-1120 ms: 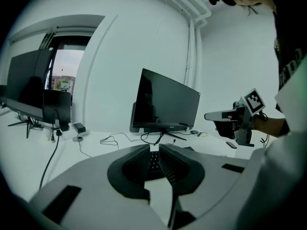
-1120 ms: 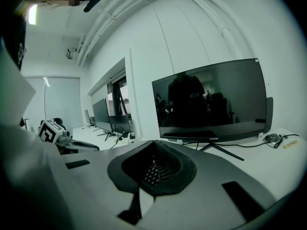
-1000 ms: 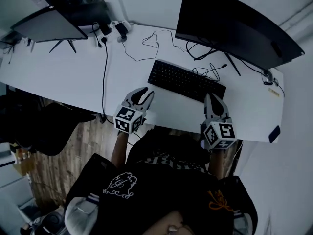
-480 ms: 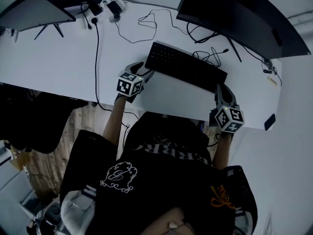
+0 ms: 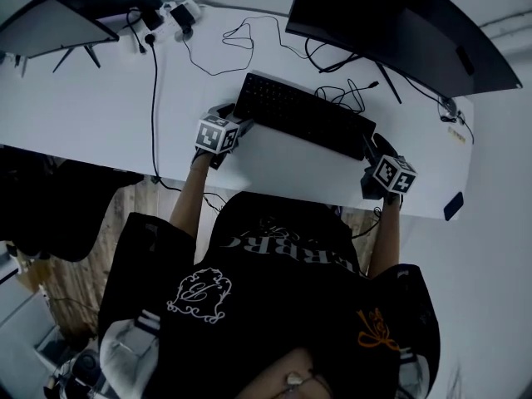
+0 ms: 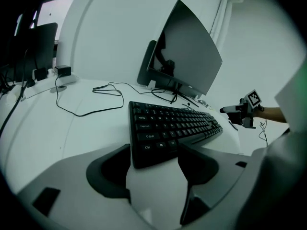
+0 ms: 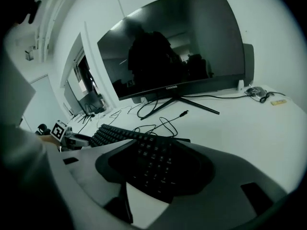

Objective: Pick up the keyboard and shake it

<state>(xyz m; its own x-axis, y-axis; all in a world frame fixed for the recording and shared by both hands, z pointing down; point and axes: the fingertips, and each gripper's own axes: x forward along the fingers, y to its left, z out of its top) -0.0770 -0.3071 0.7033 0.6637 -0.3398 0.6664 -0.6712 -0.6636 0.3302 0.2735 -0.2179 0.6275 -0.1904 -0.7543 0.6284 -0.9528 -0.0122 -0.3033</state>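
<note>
A black keyboard (image 5: 303,115) lies aslant on the white desk (image 5: 100,115) in front of the big monitor. My left gripper (image 5: 233,119) is at the keyboard's left end, and its jaws have just been opening. In the left gripper view, the left gripper (image 6: 153,153) stands open with the keyboard's (image 6: 172,126) near corner between the jaws, no pad pressing on it. My right gripper (image 5: 371,148) is at the right end, its jaws also just opening. In the right gripper view, the right gripper (image 7: 158,169) straddles the keyboard's (image 7: 112,133) end, open.
A large curved monitor (image 5: 399,32) stands behind the keyboard, its stand legs close to it. A second screen (image 5: 50,23) and a power strip (image 5: 166,15) sit at the far left. Loose cables (image 5: 241,44) trail across the desk. A small dark device (image 5: 453,206) lies at the right edge.
Both grippers have come forward and down from the desk's near edge to the two ends of the keyboard. Their jaws, shut before, now stand apart.
</note>
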